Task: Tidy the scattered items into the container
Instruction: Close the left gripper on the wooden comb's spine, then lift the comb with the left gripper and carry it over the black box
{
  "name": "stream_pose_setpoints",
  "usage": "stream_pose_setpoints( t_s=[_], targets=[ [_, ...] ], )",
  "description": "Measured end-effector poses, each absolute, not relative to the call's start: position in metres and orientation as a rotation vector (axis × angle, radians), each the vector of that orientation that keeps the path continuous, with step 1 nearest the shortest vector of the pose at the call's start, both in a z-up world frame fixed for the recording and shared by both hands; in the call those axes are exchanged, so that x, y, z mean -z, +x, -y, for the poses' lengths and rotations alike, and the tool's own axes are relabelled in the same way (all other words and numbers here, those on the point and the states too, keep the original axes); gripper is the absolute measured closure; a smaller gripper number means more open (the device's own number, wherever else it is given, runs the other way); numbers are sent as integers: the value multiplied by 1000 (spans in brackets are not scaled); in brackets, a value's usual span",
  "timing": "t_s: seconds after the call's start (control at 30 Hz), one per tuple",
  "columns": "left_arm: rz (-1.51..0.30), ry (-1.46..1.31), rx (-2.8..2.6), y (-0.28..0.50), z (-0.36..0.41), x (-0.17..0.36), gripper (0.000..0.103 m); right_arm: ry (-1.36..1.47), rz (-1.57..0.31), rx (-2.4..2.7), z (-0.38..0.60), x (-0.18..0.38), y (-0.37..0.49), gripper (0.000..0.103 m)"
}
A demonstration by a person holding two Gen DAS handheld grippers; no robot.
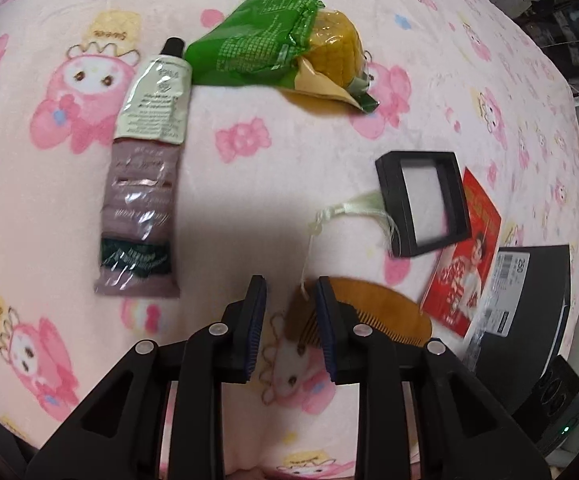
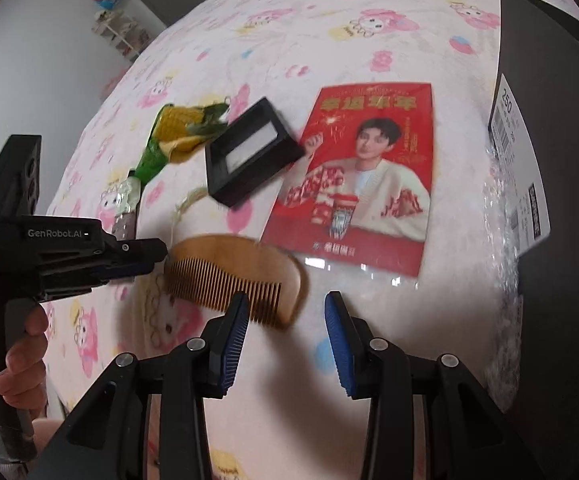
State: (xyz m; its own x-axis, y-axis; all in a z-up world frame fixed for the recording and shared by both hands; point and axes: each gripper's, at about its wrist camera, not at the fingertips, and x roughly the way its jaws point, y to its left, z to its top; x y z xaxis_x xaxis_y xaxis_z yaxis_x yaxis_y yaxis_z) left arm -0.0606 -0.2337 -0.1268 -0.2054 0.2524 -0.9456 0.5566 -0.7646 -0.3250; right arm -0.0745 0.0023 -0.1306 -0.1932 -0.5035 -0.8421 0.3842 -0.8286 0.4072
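A wooden comb (image 1: pixel 377 312) with a pale tassel (image 1: pixel 353 210) lies on the pink cartoon blanket (image 1: pixel 249 184). My left gripper (image 1: pixel 291 292) is open; its right finger overlaps the comb's left end. In the right wrist view the comb (image 2: pixel 233 272) lies just ahead of my open, empty right gripper (image 2: pixel 285 312), and the left gripper (image 2: pixel 145 258) reaches its left end. A tube (image 1: pixel 145 168), a green corn packet (image 1: pixel 285 44), a small black frame box (image 1: pixel 423 200) and a red card (image 2: pixel 361 176) lie scattered. A dark container (image 2: pixel 561 208) stands at right.
The container also shows at the right edge of the left wrist view (image 1: pixel 529 296), with a barcode label and bubble wrap (image 2: pixel 501 240) against it. A shelf (image 2: pixel 117 32) stands by the wall beyond the bed. My hand (image 2: pixel 13 356) holds the left gripper's handle.
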Motion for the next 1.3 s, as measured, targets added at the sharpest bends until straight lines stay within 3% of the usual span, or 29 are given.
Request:
stream_pose_setpoints(
  t_s=[0.17, 0.4, 0.67, 1.0, 1.3],
  targets=[
    [-937, 1914, 2098, -61, 228, 134, 67, 1441, 169, 2031, 0, 132, -73, 66],
    [-1099, 1916, 2156, -23, 242, 113, 74, 1375, 98, 2063, -6, 100, -56, 66],
    [-1098, 1935, 2060, -9, 233, 116, 73, 1471, -65, 2042, -6, 106, -29, 66],
    [-966, 2042, 2025, -41, 204, 145, 58, 1507, 8, 2062, -11, 131, -42, 61],
    [-854, 2024, 2142, -24, 202, 126, 72, 1483, 63, 2037, -13, 127, -39, 63]
  ],
)
